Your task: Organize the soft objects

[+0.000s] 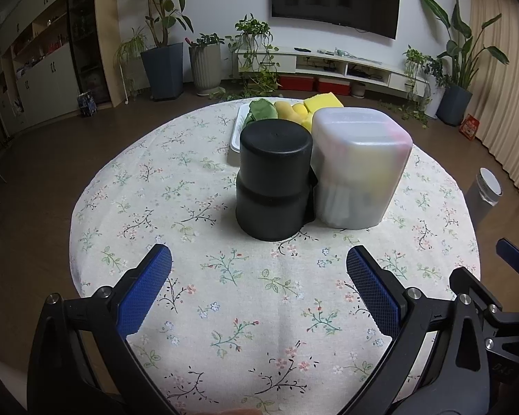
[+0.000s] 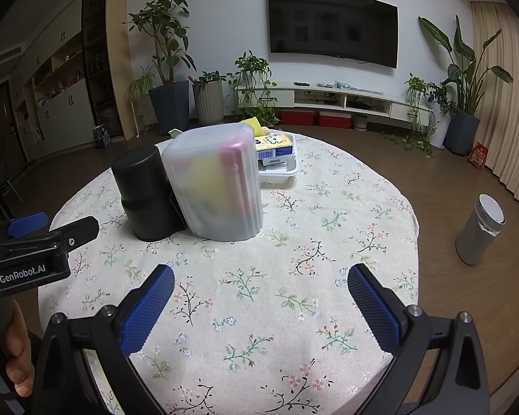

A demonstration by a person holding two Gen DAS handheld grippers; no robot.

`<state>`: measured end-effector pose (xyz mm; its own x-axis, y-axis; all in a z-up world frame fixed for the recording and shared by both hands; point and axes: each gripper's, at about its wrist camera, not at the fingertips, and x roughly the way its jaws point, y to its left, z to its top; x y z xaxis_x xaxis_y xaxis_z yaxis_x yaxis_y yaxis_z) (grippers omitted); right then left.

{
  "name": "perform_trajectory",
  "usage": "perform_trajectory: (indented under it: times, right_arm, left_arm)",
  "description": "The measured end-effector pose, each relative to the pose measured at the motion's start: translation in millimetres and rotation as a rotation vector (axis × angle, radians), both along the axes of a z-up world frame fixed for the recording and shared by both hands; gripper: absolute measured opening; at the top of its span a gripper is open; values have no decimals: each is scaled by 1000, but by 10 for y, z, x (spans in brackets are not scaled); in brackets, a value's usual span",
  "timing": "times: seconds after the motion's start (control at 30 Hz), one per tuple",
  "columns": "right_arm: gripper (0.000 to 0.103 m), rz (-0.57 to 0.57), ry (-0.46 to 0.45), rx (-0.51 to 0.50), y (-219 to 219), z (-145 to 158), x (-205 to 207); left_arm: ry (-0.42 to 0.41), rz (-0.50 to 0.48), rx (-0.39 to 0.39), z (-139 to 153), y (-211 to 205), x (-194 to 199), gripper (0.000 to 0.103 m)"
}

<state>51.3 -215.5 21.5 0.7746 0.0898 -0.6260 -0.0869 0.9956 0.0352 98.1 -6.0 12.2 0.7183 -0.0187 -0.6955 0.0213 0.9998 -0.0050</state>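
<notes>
Left wrist view looks across a round table covered by a floral tablecloth point(image 1: 225, 180), and the landmark for everything else is the black cylinder point(image 1: 274, 180) standing upright near the middle of it. Touching the cylinder's right side stands a frosted translucent container point(image 1: 361, 166), upside-down by the look of it, with blurred pink and yellow shapes showing through its wall; what they are cannot be told. Just behind the cylinder lies a white tray point(image 1: 235, 138) holding the soft things: a green piece point(image 1: 263, 109), some yellow rounded pieces point(image 1: 289, 109) and a yellow sponge point(image 1: 323, 102). The left gripper point(image 1: 259, 259) hangs well in front of the cylinder, its blue-padded fingers point(image 1: 145, 287) spread wide apart with nothing between them.

From the right wrist view, the right gripper point(image 2: 261, 276) is likewise released, fingers spread over bare cloth in front of the cylinder point(image 2: 145, 190). The container point(image 2: 218, 183) stands against the cylinder's right side, and behind it the tray point(image 2: 280, 173) shows a printed blue-and-yellow packet point(image 2: 273, 147). The left gripper's body point(image 2: 34, 252) sits left of the cylinder, a person's hand point(image 2: 3, 352) on its handle. Far right of the cylinder, on the floor, stands a grey bin point(image 2: 479, 231).
</notes>
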Motion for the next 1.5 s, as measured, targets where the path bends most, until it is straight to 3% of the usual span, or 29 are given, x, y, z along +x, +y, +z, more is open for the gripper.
perform_trajectory:
  times: [1.5]
  right_arm:
    - [103, -1, 7, 4, -17, -22, -18]
  left_arm:
    - [-10, 2, 14, -57, -32, -13, 103]
